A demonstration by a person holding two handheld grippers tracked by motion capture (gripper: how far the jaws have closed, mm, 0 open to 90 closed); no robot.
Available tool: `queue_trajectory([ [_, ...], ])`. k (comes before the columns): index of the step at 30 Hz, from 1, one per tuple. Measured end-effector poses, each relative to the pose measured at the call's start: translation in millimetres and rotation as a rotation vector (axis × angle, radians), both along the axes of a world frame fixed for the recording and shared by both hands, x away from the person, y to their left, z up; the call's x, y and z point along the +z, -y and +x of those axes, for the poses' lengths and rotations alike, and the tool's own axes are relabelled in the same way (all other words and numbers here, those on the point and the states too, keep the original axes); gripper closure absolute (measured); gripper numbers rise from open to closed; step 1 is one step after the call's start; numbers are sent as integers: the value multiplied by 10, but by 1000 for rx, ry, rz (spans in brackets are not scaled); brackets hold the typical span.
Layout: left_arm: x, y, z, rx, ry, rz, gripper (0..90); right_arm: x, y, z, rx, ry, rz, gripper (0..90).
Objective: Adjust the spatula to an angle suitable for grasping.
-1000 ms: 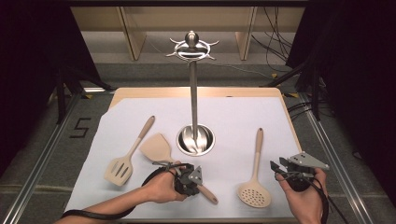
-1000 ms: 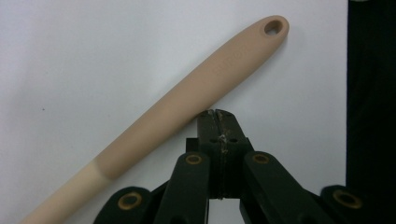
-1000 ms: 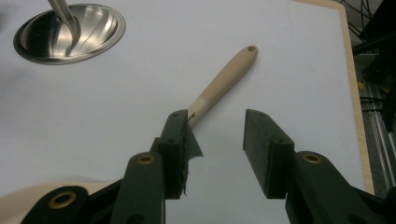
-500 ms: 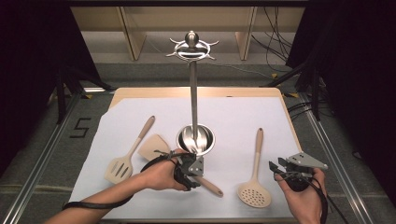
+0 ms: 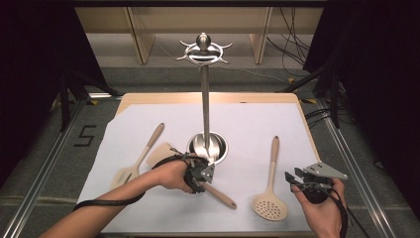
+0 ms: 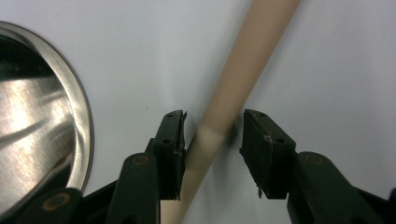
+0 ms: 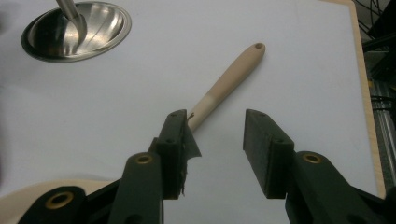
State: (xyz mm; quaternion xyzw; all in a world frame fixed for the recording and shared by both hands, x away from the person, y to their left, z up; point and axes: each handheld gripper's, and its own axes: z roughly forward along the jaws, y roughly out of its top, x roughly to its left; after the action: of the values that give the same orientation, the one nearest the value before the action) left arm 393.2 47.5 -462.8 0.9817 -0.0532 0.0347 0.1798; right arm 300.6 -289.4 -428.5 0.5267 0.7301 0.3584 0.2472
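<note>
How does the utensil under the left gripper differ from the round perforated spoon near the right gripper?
The solid turner has a flat, unperforated head; the skimmer spoon has a round head full of holes. The turner's handle lies between the left gripper jaws; the skimmer lies free beside the right gripper. Both are beige and lie flat.

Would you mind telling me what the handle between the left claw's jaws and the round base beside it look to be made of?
The handle looks like pale wood or matte plastic: even beige, no shine, and a lighter band where it nears the jaws. I cannot tell which. The round base looks like polished steel: a bright dish with mirror-like streaks and a thin gleaming rim.
</note>
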Motion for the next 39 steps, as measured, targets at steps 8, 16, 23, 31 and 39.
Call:
queue_trajectory([
  [8, 6, 51, 77, 9, -80, 46, 608, -15, 15, 24, 22, 17, -24, 608],
  [16, 45, 107, -17, -62, 15, 120, 669, -10, 5, 0, 4, -21, 9, 607],
  [23, 135, 106, -28, -66, 147, 96, 729, -7, -18, -1, 1, -11, 14, 607],
  [31, 514, -81, 110, 92, 171, -126, 764, 9, 6, -7, 4, 6, 5, 609],
  [39, 795, -385, 97, 230, 179, -284, 764, 20, 28, 5, 18, 42, -30, 610],
])
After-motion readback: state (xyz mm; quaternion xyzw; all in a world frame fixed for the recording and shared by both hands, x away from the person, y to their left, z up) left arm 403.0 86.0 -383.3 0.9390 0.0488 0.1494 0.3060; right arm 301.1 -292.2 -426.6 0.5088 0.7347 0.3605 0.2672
